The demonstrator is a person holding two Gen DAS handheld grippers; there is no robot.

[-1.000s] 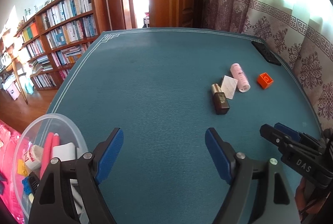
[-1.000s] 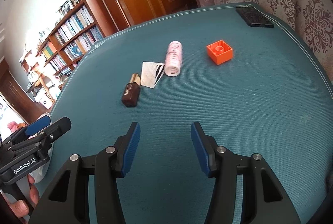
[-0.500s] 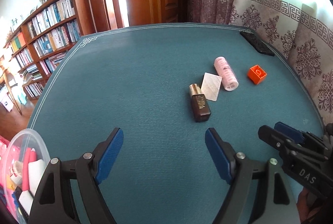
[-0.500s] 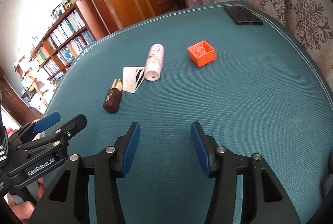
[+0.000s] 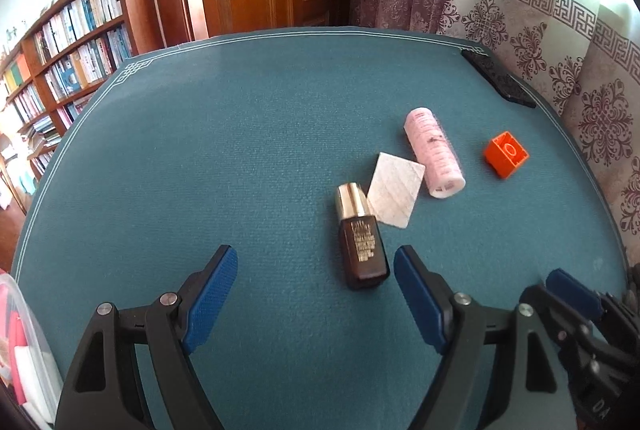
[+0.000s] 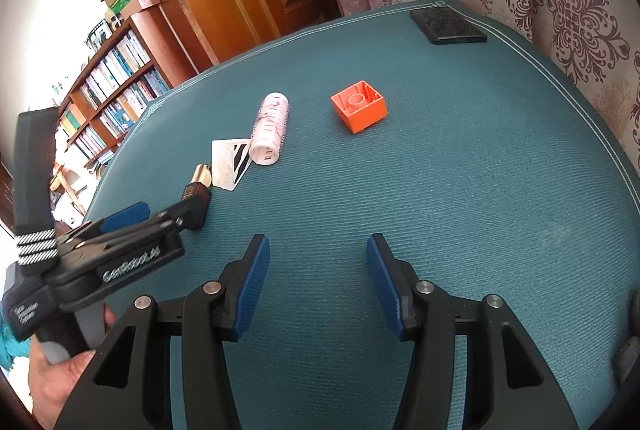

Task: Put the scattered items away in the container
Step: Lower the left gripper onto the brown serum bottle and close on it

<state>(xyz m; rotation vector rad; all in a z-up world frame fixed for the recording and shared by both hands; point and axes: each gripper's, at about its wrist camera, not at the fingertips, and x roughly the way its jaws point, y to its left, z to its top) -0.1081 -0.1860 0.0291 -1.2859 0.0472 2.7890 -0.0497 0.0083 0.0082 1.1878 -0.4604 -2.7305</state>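
Left gripper [image 5: 316,286] is spread wide over the ribbed teal mat [image 5: 224,158], its blue textured pads flanking the base of the bottle [image 5: 362,248], a squat brown glass flask with a gold cap lying flat. Right gripper [image 6: 318,280] gapes too, empty. Beyond the bottle lie a flat white card [image 5: 396,196] touching its cap, a pink mesh roller [image 5: 434,154] and a hollow orange block [image 5: 506,154]. Far left of the bottle, the clear container [image 5: 30,334] is cut off by the frame. Mat left of the bottle is open.
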